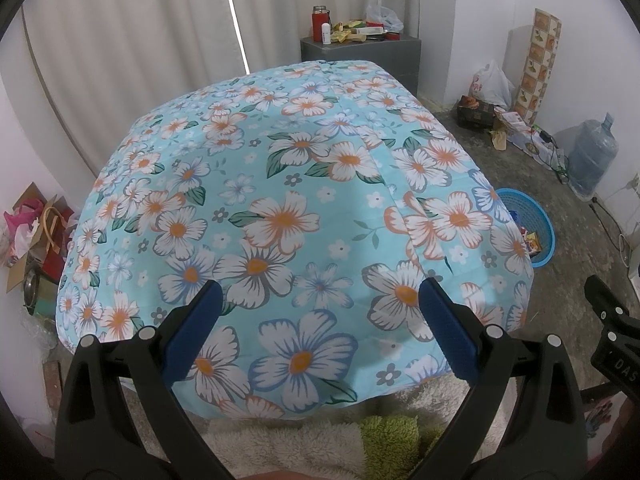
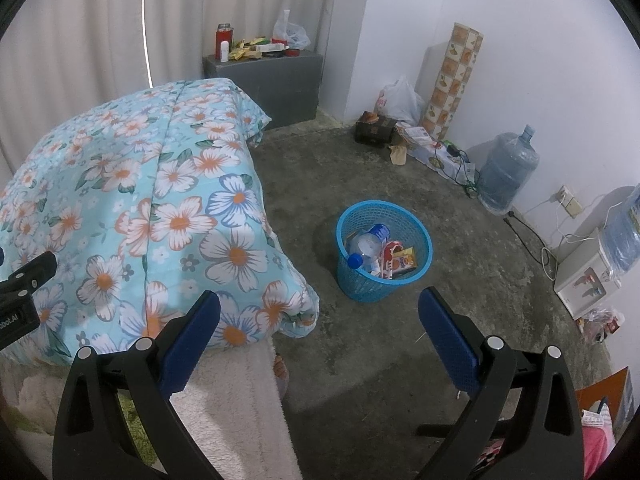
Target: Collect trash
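Left gripper point(image 1: 320, 320): jaws spread wide, nothing between the blue pads point(image 1: 448, 328). It hangs over the near end of a floral cloth point(image 1: 280, 184) that covers a table or bed; which one, cannot tell.

Right gripper point(image 2: 320, 332): jaws wide apart too, empty, over bare concrete floor point(image 2: 460, 280) just beside the cloth's near corner.

Blue basket point(image 2: 426, 240) stands upright on the floor, ahead of the right gripper and just off the cloth's edge. In the left wrist view the cloth cuts off most of it.

Trash sits inside the basket. A clear plastic bottle point(image 2: 366, 246) lies tilted, blue cap down toward the near-left, long axis running up toward the far-right. Beside it, a red wrapper point(image 2: 390, 256) and a yellow packet point(image 2: 408, 260); print too small to read. Lower contents hidden by the basket wall.

Near edge: white fluffy fabric point(image 2: 240, 392), with toes of a foot point(image 2: 281, 368) showing past its edge.

Far wall: grey cabinet point(image 2: 276, 80) with small clutter on top, a white plastic bag point(image 2: 400, 98), a large water jug point(image 2: 508, 172). Clutter items hard to make out.
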A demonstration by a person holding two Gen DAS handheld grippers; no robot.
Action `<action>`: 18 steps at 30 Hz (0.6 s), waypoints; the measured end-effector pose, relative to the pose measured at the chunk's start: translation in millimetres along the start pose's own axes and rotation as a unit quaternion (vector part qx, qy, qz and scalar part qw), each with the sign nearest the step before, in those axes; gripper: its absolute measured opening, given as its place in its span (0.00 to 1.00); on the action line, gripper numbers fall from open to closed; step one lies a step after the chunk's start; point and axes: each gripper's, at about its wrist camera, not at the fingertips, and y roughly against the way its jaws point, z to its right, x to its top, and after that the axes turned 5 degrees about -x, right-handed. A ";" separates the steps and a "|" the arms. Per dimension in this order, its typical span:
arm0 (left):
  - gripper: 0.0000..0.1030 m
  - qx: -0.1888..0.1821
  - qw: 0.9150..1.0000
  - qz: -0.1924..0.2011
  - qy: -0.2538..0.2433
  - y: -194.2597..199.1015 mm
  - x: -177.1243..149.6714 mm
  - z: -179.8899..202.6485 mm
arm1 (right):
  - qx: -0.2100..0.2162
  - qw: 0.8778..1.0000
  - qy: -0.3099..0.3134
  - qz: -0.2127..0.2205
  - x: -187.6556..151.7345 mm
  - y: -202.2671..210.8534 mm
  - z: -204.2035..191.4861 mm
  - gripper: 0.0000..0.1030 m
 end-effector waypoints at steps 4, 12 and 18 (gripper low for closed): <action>0.91 0.000 1.000 0.001 0.000 -0.2 0.0 -1.1 | -0.001 1.000 0.000 0.000 -0.5 -0.7 -0.3 0.94; 0.91 0.001 1.000 0.000 -0.002 -0.9 -0.2 0.4 | 0.002 1.000 0.000 -0.002 0.5 -1.3 -1.5 0.94; 0.91 0.002 1.000 -0.004 0.001 -2.3 -0.4 0.8 | 0.007 1.000 0.002 -0.006 3.3 -2.8 -9.1 0.94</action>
